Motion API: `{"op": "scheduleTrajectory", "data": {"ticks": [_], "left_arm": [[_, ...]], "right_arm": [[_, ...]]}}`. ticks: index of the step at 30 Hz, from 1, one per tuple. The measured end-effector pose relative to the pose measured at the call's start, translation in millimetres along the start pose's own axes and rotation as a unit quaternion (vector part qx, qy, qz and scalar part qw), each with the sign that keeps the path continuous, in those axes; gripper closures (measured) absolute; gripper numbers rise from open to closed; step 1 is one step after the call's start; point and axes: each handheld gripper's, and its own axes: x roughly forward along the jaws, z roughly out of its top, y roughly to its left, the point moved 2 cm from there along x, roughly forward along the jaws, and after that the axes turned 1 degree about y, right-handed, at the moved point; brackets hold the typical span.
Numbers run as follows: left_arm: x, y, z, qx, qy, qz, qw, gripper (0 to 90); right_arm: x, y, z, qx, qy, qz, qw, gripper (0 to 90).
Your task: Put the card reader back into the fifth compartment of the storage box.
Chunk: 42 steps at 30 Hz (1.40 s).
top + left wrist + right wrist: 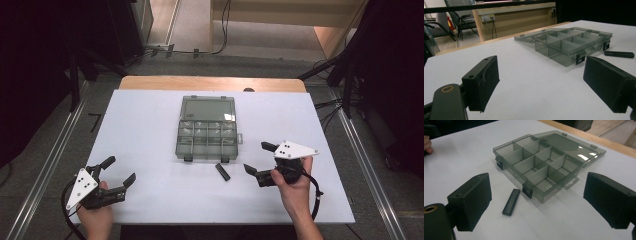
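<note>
Both claws gape: right claw [260, 159] near black stick [223, 172], left claw [119, 170] apart.

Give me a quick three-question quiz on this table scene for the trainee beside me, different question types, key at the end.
1. True or false: the lid of the smoky transparent plastic compartment box is shut.
2. Multiple choice: the small black rectangular stick lies (A) inside a compartment, (B) on the white table just in front of the box, between its two black latches, (C) between the right gripper's jaws.
3. Fill in: the left gripper and the right gripper both have their jaws ____, with nothing between them.

Key: 1 false, the lid lies folded back flat; 2 B; 3 open.
</note>
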Motion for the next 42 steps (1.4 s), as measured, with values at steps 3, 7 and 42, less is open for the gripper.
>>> {"op": "scheduleTrajectory", "data": {"ticks": [3,7,42], "left_arm": [[-0.2,0.3,0.0,-0.002,-0.001,-0.001,1.0,13.9],[-0.3,0.3,0.0,-0.003,-0.002,-0.001,1.0,13.9],[-0.5,1.2,0.1,-0.005,-0.004,-0.003,1.0,13.9]], "right_arm": [[6.6,3.9,3.9,-0.002,0.01,-0.003,0.9999,6.4],[11.9,6.2,6.0,-0.003,0.016,0.0,0.9999,6.4],[72.1,38.7,-1.3,-0.018,0.122,0.046,0.9913,24.7]]}}
